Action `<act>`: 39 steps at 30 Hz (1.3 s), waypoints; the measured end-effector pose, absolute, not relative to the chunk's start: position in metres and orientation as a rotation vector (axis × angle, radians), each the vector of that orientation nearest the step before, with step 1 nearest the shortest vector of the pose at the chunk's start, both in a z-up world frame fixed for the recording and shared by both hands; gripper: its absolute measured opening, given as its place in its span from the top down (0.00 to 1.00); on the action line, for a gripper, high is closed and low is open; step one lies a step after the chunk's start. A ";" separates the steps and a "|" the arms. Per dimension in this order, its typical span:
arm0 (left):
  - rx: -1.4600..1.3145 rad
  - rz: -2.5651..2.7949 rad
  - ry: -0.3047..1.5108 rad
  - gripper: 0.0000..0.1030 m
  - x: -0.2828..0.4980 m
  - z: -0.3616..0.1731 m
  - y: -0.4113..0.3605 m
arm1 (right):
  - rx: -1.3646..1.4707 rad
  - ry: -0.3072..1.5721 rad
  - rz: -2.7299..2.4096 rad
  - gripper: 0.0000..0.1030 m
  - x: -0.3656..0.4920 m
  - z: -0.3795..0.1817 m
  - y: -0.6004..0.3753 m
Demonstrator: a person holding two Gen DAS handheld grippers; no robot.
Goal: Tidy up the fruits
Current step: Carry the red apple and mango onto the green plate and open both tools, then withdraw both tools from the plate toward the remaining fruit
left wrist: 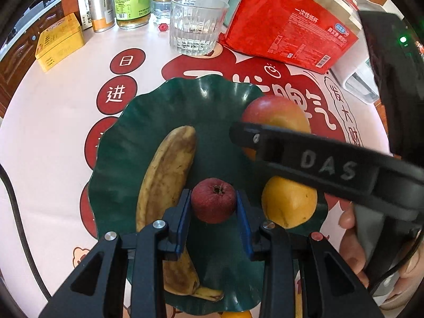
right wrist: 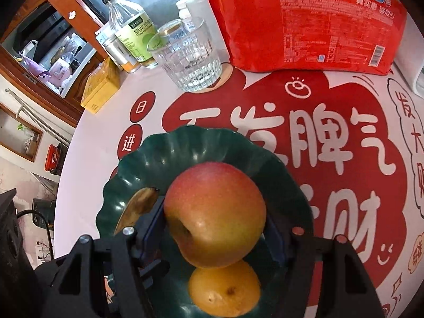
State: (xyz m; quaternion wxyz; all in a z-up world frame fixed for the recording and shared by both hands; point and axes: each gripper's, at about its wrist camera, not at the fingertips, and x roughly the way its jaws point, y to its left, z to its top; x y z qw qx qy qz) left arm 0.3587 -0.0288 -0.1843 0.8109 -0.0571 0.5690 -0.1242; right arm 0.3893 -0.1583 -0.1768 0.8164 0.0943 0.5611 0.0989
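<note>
A dark green wavy plate [left wrist: 217, 100] [right wrist: 127, 175] sits on the table. On it lie a spotted banana [left wrist: 164, 175] [right wrist: 137, 206] and an orange fruit [left wrist: 288, 201] [right wrist: 225, 291]. My left gripper [left wrist: 213, 206] is shut on a small dark red fruit [left wrist: 213, 200] just above the plate. My right gripper [right wrist: 216, 228] is shut on a red-yellow apple [right wrist: 214, 212] [left wrist: 273, 114] and holds it over the plate's right side; its black body [left wrist: 331, 164] crosses the left wrist view.
A ribbed glass [left wrist: 196, 26] [right wrist: 188, 55], a red packet [left wrist: 288, 23] [right wrist: 304, 21], a vinegar bottle [left wrist: 132, 0] [right wrist: 129, 26], a tin [left wrist: 102, 6] and a yellow box [left wrist: 59, 41] [right wrist: 100, 90] stand behind the plate. A black cable [left wrist: 16, 206] runs at left.
</note>
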 end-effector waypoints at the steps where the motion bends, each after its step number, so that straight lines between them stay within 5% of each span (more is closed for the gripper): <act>1: -0.122 -0.261 1.212 0.69 0.359 -0.184 -0.029 | 0.201 1.205 0.205 0.34 0.390 -0.180 -0.157; 6: -0.105 -0.236 1.191 0.68 0.361 -0.184 -0.032 | 0.236 1.197 0.220 0.34 0.390 -0.178 -0.160; 12: -0.154 -0.244 1.183 0.45 0.362 -0.180 -0.032 | 0.221 1.172 0.236 0.34 0.383 -0.164 -0.163; 19: -0.169 -0.237 1.160 0.34 0.352 -0.165 -0.025 | 0.260 1.153 0.234 0.34 0.370 -0.153 -0.178; 39: -0.166 -0.208 1.038 0.27 0.277 -0.100 0.016 | 0.263 1.096 0.235 0.34 0.292 -0.119 -0.183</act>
